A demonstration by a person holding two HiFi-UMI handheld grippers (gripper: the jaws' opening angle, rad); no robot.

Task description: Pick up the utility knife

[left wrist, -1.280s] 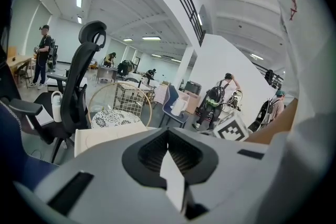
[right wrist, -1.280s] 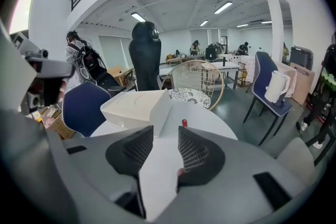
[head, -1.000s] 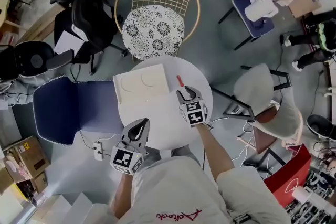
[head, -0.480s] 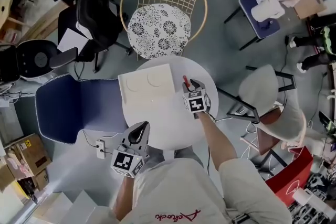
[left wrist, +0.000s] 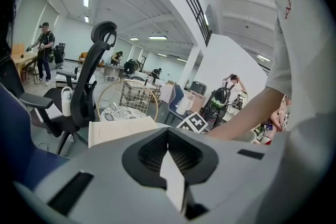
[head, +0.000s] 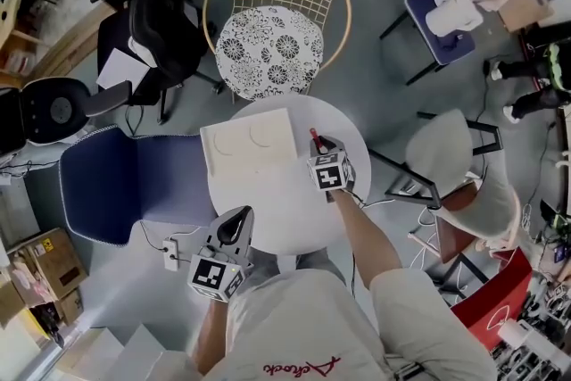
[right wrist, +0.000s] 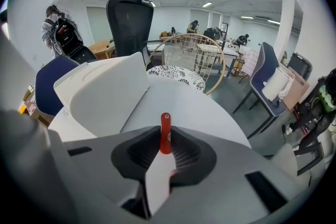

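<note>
The utility knife [head: 313,136] is slim and red and lies on the round white table [head: 268,210], right of a white box [head: 248,138]. My right gripper [head: 322,146] points steeply down over the knife's near end. Its jaws have just been closing, and the red handle [right wrist: 165,131] now sits pinched between them, its far tip sticking out past my right gripper [right wrist: 165,148]. The knife still rests on the tabletop. My left gripper [head: 238,220] hovers at the table's near edge, shut and empty. In its own view my left gripper [left wrist: 169,153] looks across the table toward the box.
A gold wire chair with a patterned cushion [head: 270,49] stands beyond the table. A blue armchair [head: 125,183] is on the left, a black office chair [head: 152,13] behind it, a pale chair [head: 446,156] on the right. A power strip [head: 169,254] lies on the floor.
My right gripper came down over the red knife and its wide-open jaws closed onto the handle. The left gripper stayed where it was.
</note>
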